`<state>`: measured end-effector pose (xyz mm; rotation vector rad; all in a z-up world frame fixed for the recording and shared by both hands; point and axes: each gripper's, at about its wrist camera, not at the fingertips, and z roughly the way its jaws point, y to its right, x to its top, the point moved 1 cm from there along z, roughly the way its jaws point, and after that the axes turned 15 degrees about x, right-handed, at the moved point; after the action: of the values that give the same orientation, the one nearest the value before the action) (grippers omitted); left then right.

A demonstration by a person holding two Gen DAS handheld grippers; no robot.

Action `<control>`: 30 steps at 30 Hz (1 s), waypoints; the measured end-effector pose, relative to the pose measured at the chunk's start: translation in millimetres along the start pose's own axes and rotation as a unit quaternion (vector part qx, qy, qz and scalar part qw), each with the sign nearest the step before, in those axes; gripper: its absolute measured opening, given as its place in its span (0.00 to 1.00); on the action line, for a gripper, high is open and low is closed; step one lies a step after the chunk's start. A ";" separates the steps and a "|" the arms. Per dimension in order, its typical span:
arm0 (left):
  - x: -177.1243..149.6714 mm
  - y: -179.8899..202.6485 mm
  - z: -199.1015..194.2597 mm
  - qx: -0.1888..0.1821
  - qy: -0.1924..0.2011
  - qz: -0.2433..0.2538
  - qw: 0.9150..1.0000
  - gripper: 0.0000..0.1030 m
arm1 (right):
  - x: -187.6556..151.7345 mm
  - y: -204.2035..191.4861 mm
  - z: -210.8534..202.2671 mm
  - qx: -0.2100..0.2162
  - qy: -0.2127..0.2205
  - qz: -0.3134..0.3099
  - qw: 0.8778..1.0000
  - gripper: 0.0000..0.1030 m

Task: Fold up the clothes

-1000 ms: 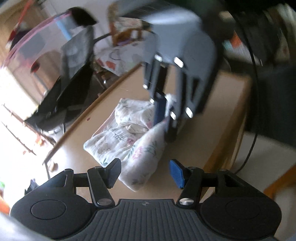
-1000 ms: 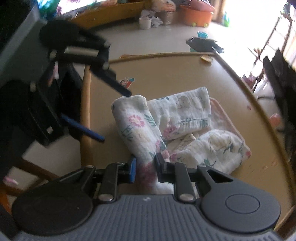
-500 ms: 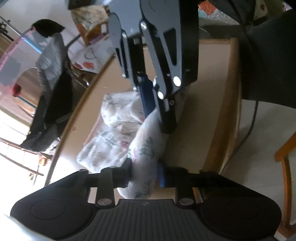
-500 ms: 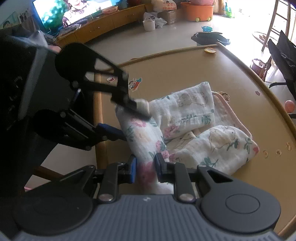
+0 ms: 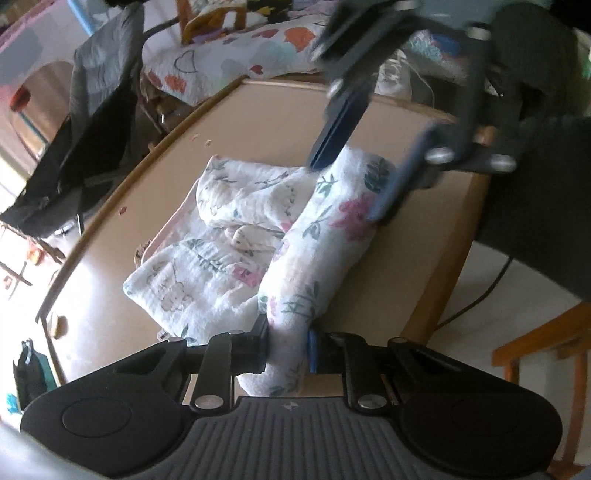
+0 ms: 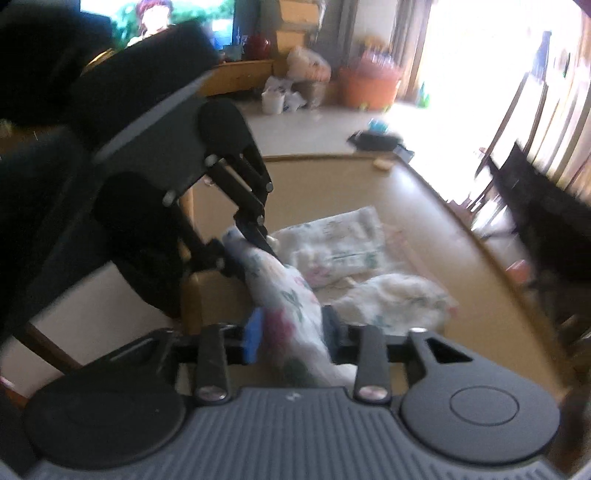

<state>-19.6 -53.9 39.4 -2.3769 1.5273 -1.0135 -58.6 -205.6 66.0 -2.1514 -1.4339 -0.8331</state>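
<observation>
A patterned quilt (image 5: 236, 55) is seen beyond the counter (image 5: 266, 122); an orange tub (image 6: 369, 86) is set on the floor (image 6: 317, 129).

Tan table (image 5: 258, 122), black chair (image 5: 85, 147), television (image 6: 173, 18), bright window light.

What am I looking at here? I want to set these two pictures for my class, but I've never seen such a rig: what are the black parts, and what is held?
There is no robot. A person holds a two-fingered tool in each hand, each with a wide-angle camera looking along its fingers. One picture is from the left hand-held gripper, the other from the right hand-held gripper. A crumpled floral cloth lies on the tan table. The left jaws have just been closing and pinch one end of its rolled edge. The right jaws have just been opening, with the other end between them; whether they grip it is unclear.
</observation>
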 end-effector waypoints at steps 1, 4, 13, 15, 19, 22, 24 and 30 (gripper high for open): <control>-0.8 -0.4 0.4 -0.002 -0.001 0.000 1.000 0.20 | -3.5 -6.8 -3.1 -0.014 -0.003 -0.015 1.000 0.42; -1.3 -2.5 1.7 -0.013 -0.007 -0.010 1.000 0.20 | -11.8 -25.7 -3.4 -0.046 -0.019 -0.075 0.996 0.42; 11.3 -0.9 6.8 -0.026 -0.019 -0.020 0.999 0.20 | -22.9 -39.9 52.8 -0.096 -0.100 -0.218 0.966 0.41; 11.6 0.0 5.0 -0.024 -0.019 -0.017 0.999 0.20 | -21.1 -35.8 61.4 -0.102 -0.118 -0.220 0.963 0.35; 12.4 -0.3 1.9 -0.039 -0.024 -0.021 0.999 0.20 | -5.3 -16.9 53.1 -0.049 -0.123 -0.133 0.982 0.22; 13.2 -2.3 -2.9 -0.075 -0.033 -0.030 0.996 0.20 | 1.8 -3.2 37.1 0.005 -0.113 -0.068 0.991 0.21; 12.7 -4.5 -7.0 -0.102 -0.033 -0.043 0.993 0.20 | 4.7 7.0 27.0 0.048 -0.111 -0.025 0.992 0.21; 9.4 -11.4 -11.9 -0.151 -0.043 -0.094 0.983 0.20 | 13.1 43.7 20.6 0.143 -0.117 0.094 0.978 0.21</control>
<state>-15.7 -53.7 58.0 -2.7759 1.5448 -0.7418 -9.4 -200.2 59.2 -2.1681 -1.3373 -0.2919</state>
